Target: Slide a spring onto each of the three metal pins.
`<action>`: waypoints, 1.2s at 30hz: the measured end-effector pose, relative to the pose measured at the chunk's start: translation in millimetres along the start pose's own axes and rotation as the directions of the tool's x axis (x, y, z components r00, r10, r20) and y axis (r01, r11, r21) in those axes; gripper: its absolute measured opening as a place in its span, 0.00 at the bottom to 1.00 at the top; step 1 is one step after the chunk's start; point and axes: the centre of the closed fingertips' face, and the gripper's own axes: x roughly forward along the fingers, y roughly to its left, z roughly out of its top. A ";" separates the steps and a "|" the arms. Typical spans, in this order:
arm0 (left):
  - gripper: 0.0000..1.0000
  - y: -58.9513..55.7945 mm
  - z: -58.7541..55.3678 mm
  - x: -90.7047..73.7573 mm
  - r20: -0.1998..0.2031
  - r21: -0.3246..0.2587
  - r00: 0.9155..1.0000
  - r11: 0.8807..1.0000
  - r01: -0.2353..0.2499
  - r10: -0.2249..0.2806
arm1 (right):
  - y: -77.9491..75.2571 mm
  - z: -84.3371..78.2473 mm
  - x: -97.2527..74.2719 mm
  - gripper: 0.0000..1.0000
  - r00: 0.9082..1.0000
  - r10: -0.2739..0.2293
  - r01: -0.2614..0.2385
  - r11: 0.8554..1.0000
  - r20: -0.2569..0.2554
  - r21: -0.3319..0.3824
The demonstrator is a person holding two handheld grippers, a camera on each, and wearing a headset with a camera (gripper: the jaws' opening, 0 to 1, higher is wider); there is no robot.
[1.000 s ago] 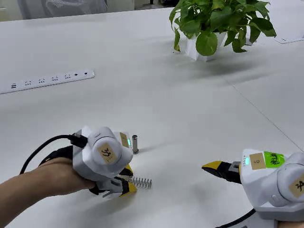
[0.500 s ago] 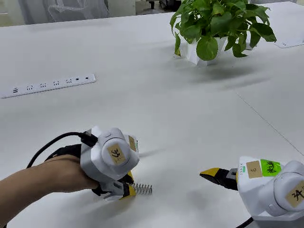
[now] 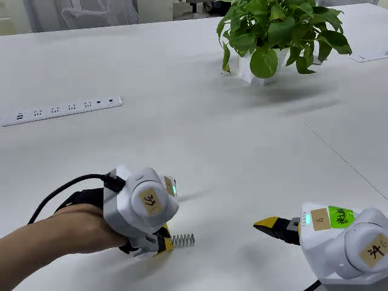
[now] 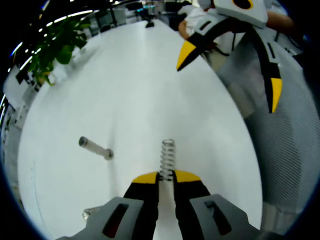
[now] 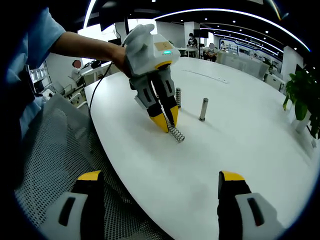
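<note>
My left gripper [image 3: 165,241] lies low on the white table [image 3: 200,127], shut on one end of a small spring [image 3: 182,240] that sticks out level from its yellow tips. In the left gripper view, the spring [image 4: 167,156] points ahead from the closed jaws and a bare metal pin [image 4: 95,148] stands off to the left. My right gripper [image 5: 160,177] is open and empty. From there I see the left gripper [image 5: 161,111], the spring [image 5: 175,133], the bare pin [image 5: 203,109] and a second pin wearing a spring [image 5: 177,97] behind the left gripper.
A potted plant [image 3: 276,33] stands at the far right of the table and a white power strip [image 3: 60,109] lies at the far left. The right gripper [image 3: 280,227] hovers near the table's front right edge. A black cable [image 3: 60,191] trails from the left gripper.
The left gripper, still holding the spring, has shifted slightly forward. Its body now covers the pin that stood just behind it a second ago. The right gripper has barely moved.
</note>
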 end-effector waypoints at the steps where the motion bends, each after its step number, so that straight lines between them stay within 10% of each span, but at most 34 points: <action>1: 0.10 -1.1 0.3 -0.1 0.008 -0.014 1.000 1.000 -0.004 0.004 | -0.1 0.2 -0.1 0.96 1.000 0.000 0.000 1.000 0.001 -0.002; 11: 0.10 -7.7 -1.3 -5.2 0.159 -0.265 0.983 0.963 -0.044 0.089 | 1.2 0.5 -0.2 0.95 1.000 0.007 -0.007 1.000 -0.003 -0.005; 21: 0.10 -15.9 -10.2 -31.6 0.250 -0.418 0.941 0.902 -0.108 0.228 | 2.5 7.4 3.6 0.95 1.000 0.028 -0.028 0.999 -0.004 -0.023; 36: 0.10 -45.7 -14.7 -61.9 0.349 -0.412 0.902 0.906 -0.097 0.256 | -0.4 42.1 15.9 0.94 0.996 0.094 -0.093 0.991 0.007 -0.093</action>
